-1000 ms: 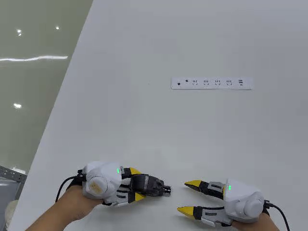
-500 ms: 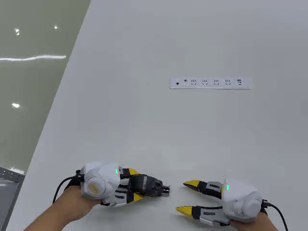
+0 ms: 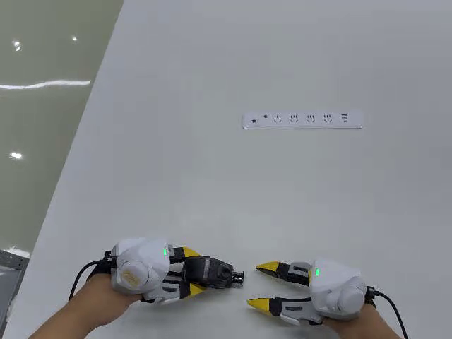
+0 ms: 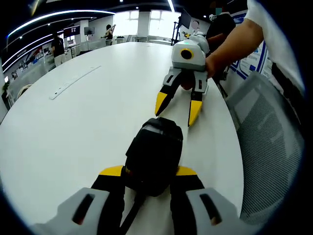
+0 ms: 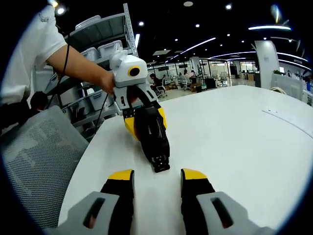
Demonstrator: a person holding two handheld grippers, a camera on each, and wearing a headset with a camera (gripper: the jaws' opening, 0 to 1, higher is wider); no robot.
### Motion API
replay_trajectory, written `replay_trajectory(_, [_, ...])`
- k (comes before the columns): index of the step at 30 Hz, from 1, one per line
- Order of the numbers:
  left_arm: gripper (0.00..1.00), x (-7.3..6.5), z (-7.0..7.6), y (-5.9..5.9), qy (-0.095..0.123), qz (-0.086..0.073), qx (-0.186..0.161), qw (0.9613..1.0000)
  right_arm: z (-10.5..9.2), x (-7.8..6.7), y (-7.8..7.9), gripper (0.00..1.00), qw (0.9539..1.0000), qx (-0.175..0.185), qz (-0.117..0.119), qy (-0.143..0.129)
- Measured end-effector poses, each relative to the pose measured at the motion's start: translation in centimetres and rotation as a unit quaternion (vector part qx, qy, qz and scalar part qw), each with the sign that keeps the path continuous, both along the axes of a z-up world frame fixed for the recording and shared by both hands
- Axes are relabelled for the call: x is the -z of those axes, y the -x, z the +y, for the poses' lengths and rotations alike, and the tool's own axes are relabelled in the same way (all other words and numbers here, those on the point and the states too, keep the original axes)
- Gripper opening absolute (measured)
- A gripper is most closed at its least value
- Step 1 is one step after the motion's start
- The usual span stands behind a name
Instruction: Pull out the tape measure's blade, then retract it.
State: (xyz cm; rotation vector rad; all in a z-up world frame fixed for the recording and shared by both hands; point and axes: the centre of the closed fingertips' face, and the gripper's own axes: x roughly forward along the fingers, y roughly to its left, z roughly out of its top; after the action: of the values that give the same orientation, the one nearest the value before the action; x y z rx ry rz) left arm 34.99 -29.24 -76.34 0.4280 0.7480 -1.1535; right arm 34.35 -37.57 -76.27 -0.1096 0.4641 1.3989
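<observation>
Head view: the left tongs [image 3: 194,270] are clamped on a black tape measure [image 3: 214,271] at the near edge of the white worktop [image 3: 212,176]. Its nose points at the right tongs [image 3: 261,285], which are spread wide just beside it, and a white power strip [image 3: 302,120] lies well beyond. Left gripper view: the case sits pinched between the yellow tips. Right gripper view: the tape measure's nose is just ahead of the gaping right tongs, not touching.

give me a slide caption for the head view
Left gripper holds the black tape measure at the white workbench, open right gripper facing its blade end, power strip farther back.
</observation>
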Motion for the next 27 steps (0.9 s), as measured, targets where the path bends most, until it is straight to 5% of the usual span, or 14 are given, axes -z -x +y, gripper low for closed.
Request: replay_trajectory(27, [0.32, 0.2, 0.0, 0.0, -0.009, 0.004, 0.001, 1.0, 1.8, 1.0, -0.5, 0.3, 0.9989, -0.036, -0.03, 0.001])
